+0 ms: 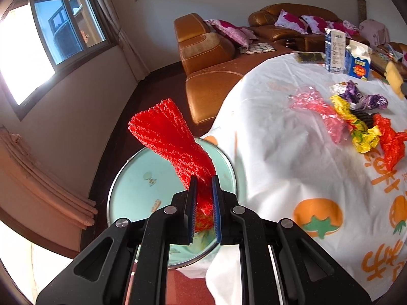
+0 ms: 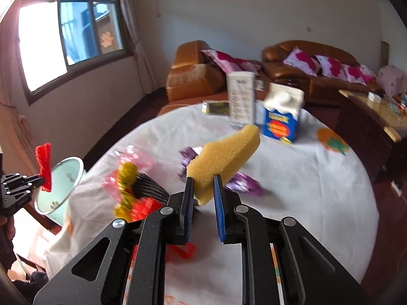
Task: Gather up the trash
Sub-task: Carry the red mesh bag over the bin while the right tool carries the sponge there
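Observation:
My left gripper (image 1: 203, 181) is shut on a red foam net sleeve (image 1: 168, 137), which sticks up and to the left above a pale green round bin (image 1: 134, 190) beside the table. In the right wrist view that same left gripper (image 2: 40, 179) shows at the far left over the bin (image 2: 62, 185). My right gripper (image 2: 203, 181) is shut on a yellow sponge (image 2: 223, 157), lifted above the white tablecloth (image 2: 292, 190). Crumpled wrappers lie on the cloth: pink (image 1: 318, 109), yellow (image 1: 356, 127), purple (image 1: 361, 96) and red-orange (image 1: 389, 142).
Two cartons stand at the table's far side, a tall white one (image 2: 241, 99) and a blue-and-white one (image 2: 282, 114). A dark flat packet (image 2: 216, 108) lies near them. Brown leather sofas (image 2: 195, 78) with pink cushions line the far wall. A wooden side table (image 2: 374, 111) stands at the right.

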`<action>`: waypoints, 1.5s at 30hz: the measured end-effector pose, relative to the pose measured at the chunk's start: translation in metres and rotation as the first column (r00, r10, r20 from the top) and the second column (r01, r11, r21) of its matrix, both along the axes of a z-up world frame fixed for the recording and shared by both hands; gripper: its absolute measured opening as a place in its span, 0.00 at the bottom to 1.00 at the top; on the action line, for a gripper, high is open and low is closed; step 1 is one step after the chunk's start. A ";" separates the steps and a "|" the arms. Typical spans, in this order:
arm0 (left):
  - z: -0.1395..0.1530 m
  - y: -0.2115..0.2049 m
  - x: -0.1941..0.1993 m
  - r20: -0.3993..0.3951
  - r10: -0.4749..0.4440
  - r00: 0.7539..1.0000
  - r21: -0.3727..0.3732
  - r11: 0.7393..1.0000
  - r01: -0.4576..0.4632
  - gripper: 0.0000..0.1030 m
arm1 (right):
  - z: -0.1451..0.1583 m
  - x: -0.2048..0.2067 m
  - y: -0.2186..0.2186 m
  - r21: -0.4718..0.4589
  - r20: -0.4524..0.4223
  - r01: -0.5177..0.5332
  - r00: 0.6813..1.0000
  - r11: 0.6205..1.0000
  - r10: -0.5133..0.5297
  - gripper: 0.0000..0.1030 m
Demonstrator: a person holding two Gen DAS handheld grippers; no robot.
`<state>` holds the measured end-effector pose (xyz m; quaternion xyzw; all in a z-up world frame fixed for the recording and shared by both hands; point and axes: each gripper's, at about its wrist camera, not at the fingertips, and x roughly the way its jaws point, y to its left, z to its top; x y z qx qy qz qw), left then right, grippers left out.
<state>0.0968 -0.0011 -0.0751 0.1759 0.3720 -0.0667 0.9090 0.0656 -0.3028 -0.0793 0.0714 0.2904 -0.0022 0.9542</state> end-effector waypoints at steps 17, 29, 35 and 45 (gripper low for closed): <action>-0.008 0.070 0.015 -0.005 0.171 0.985 0.023 0.985 -0.171 0.11 | 0.019 0.094 0.158 -0.093 0.026 -0.375 0.925 0.922 0.379 0.16; -0.016 0.096 0.018 0.010 0.220 0.975 0.080 0.972 -0.221 0.11 | 0.001 0.138 0.229 -0.133 -0.020 -0.519 0.853 0.844 0.522 0.16; -0.021 0.098 0.020 0.009 0.227 0.974 0.104 0.968 -0.227 0.11 | -0.009 0.147 0.249 -0.155 -0.041 -0.566 0.823 0.810 0.567 0.16; -0.022 0.095 0.018 0.011 0.218 0.976 0.113 0.970 -0.217 0.11 | -0.017 0.155 0.272 -0.184 -0.062 -0.620 0.782 0.763 0.620 0.16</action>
